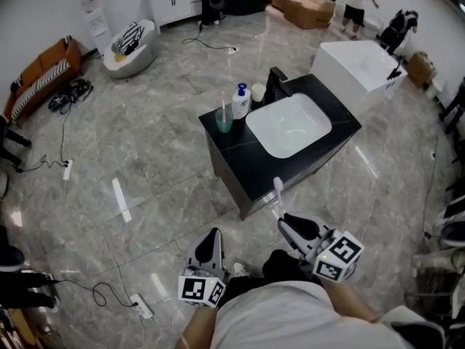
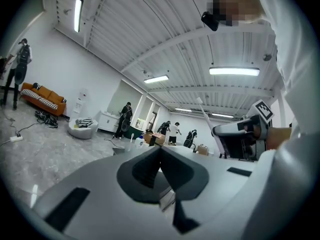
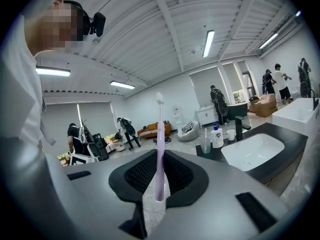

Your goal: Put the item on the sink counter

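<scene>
My right gripper (image 1: 284,222) (image 3: 160,184) is shut on a pale lilac toothbrush (image 3: 160,149), which stands upright with its head up; the toothbrush (image 1: 277,192) reaches toward the front edge of the sink counter (image 1: 240,167). The counter is a black cabinet top with a white basin (image 1: 288,125), and it lies ahead of the right gripper. My left gripper (image 1: 208,249) (image 2: 161,171) is shut with nothing between its jaws and hangs lower left of the counter, above the floor. The toothbrush (image 2: 206,119) and the right gripper also show in the left gripper view.
On the counter's back left stand a green cup (image 1: 224,121) with a toothbrush in it, a soap bottle (image 1: 240,101), a small white cup (image 1: 258,93) and a black tap (image 1: 277,83). A white tub (image 1: 361,65) stands behind. Cables and a power strip (image 1: 142,306) lie on the marble floor. People stand far back.
</scene>
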The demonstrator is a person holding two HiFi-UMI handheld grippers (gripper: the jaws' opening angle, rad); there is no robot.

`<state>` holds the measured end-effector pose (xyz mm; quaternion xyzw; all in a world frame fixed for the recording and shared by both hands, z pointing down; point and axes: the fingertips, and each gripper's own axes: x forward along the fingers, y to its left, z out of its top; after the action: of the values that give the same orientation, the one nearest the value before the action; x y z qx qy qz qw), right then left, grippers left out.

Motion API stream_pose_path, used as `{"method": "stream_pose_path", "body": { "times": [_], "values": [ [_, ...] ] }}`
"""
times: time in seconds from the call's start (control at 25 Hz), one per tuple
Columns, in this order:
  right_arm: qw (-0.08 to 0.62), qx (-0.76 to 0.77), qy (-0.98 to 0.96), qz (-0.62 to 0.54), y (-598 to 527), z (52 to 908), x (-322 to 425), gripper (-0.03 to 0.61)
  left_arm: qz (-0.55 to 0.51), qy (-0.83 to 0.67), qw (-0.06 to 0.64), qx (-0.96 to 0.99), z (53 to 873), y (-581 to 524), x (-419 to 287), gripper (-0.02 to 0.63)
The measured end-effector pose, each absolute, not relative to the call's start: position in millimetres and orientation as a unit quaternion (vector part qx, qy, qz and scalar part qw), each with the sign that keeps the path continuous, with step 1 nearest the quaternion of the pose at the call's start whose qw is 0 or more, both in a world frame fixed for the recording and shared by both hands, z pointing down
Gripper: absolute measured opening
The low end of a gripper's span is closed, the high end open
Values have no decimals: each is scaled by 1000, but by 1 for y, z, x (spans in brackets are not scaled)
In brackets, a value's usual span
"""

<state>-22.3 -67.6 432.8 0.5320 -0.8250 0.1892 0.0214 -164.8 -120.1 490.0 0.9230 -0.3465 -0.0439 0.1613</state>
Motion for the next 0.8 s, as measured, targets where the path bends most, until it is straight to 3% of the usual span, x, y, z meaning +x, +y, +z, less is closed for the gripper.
{"method": "stream_pose_path", "body": {
  "times": [0.8],
  "values": [
    [-1,498,-846,192,-126,430,48,69,-31,-378,151,913,483,-155,-98,2]
  ]
}}
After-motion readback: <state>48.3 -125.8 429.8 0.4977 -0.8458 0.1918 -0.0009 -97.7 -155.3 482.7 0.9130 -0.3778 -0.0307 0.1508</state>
